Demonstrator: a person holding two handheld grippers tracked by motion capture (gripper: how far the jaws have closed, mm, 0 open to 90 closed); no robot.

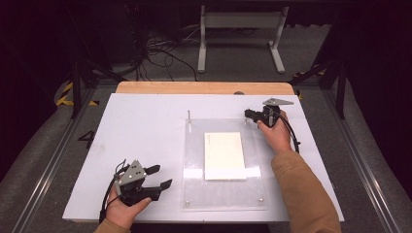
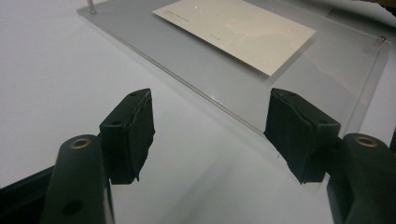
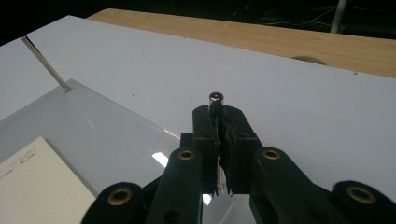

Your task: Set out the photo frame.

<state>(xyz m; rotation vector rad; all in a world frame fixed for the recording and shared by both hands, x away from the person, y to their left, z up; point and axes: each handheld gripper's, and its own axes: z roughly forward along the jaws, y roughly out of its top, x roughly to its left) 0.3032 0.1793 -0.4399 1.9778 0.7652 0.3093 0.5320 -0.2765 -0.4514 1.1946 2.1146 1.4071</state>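
Note:
A clear acrylic plate [image 1: 194,194] lies on the white table [image 1: 141,126], with a cream card [image 1: 224,155] flat on its middle. A thin metal pin [image 1: 189,116] stands upright at the plate's far left corner. At the far right corner my right gripper [image 1: 246,114] is shut on a short metal pin [image 3: 215,99], whose silver head pokes out above the jaws [image 3: 219,122]. My left gripper [image 1: 163,176] rests open near the table's front left, just left of the plate. Between its jaws [image 2: 210,135] lie bare table and the plate's edge [image 2: 224,109].
Small metal studs [image 1: 261,200] mark the plate's near corners. A wooden board [image 3: 261,35] runs along the table's far edge. Cables and a white frame [image 1: 240,29] sit on the floor beyond. The card [image 2: 238,28] bears faint print.

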